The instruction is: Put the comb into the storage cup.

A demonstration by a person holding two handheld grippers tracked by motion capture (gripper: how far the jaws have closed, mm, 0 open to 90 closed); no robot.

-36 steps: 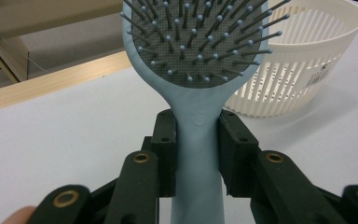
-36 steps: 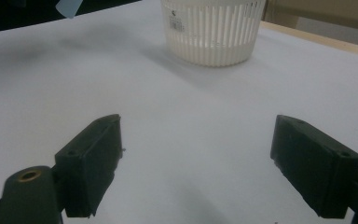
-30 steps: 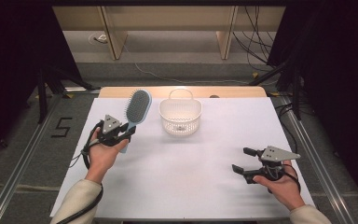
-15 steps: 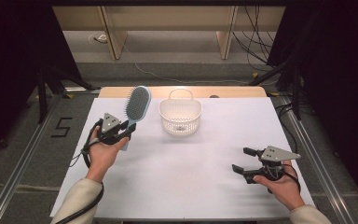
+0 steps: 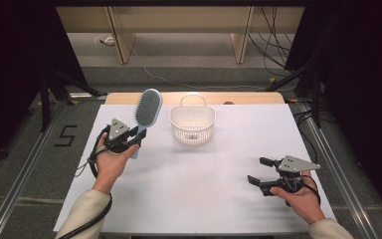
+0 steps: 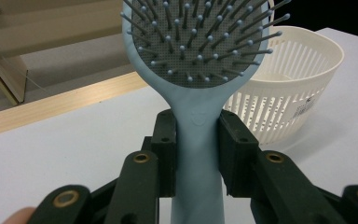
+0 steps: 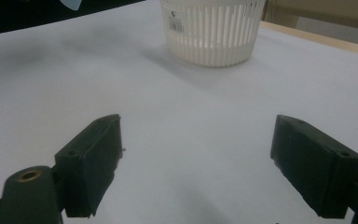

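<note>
Step in hand: I judge this as the carry stage. I have the hairbrush (image 5: 146, 112) lifted off the white surface (image 5: 214, 189), left of the white slotted basket (image 5: 192, 124), and not yet over it.
Left claw (image 5: 135, 135): pinching the pale blue handle of the hairbrush just below the head; in the left gripper view both pads (image 6: 166, 154) press on the handle's sides.
Right claw (image 5: 261, 171): spread wide with nothing between the pads, low over the surface at the lower right of the high view.
Where the hairbrush is: upper left of centre in the high view, near the basket but apart from it.
Long axis: runs from the handle end at my left hand (image 5: 110, 162) up and away to the head, tilted slightly towards the frame's right.
Which way it points: head up towards the top of the frame, bristles facing the camera on the left claw.
Next move, as I read it: swing the hairbrush to the right until it is above the basket's rim, tip the head down into the opening, then spread the claw. The handle may stick out over the rim.
</note>
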